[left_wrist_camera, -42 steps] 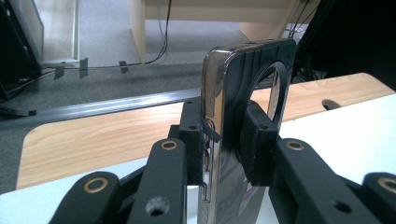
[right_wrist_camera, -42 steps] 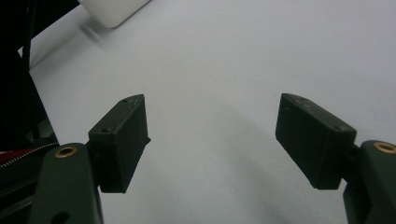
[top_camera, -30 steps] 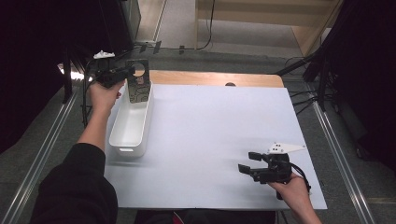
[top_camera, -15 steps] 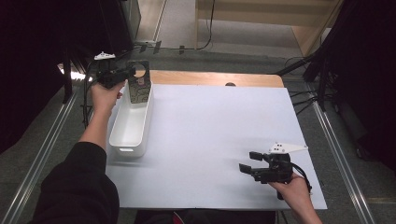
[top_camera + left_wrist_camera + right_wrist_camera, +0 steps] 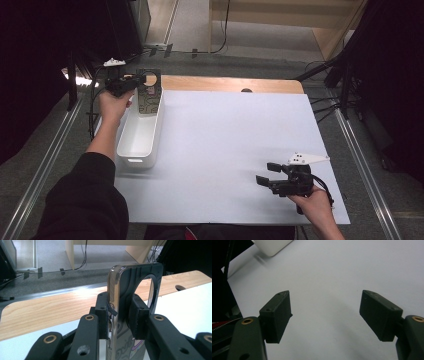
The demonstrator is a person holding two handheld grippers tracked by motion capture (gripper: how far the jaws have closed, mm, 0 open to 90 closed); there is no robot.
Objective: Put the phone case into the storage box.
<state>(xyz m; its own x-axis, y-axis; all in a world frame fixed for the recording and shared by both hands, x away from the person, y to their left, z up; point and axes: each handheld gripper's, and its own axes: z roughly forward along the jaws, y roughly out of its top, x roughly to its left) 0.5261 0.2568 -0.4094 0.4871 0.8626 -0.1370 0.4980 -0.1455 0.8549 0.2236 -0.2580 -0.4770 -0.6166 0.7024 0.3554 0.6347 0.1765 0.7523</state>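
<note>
**Phone case held upright over the far end of the white bin**

The left gripper [image 5: 141, 79] was at the far left of the table, its jaws clamped on a dark phone case [image 5: 149, 95]. In the high view the case stood upright at the far end of a white bin [image 5: 136, 145], its lower part down inside the bin's walls and its top edge level with the gripper. Whether its bottom edge touched the bin floor could not be told. In the left gripper view the left gripper [image 5: 121, 315] pinched the phone case [image 5: 120, 285] from both flat sides, a pad pressed against each face, just below the large round opening in the case's upper half. The case's edge looked clear and glossy, and a printed pattern showed on its lower part between the jaws.

The bin lay along the left edge of the white table cover [image 5: 235, 140], its long side running near to far. Beyond the cover a strip of bare wooden tabletop [image 5: 225, 84] showed at the far edge.

The right gripper [image 5: 267, 173] rested low over the near right part of the cover, well apart from the bin, pointing left. In the right gripper view the right gripper [image 5: 325, 315] had its jaws spread wide with nothing between them but the white cover, and a corner of the bin [image 5: 272, 246] appeared at the top left.
</note>
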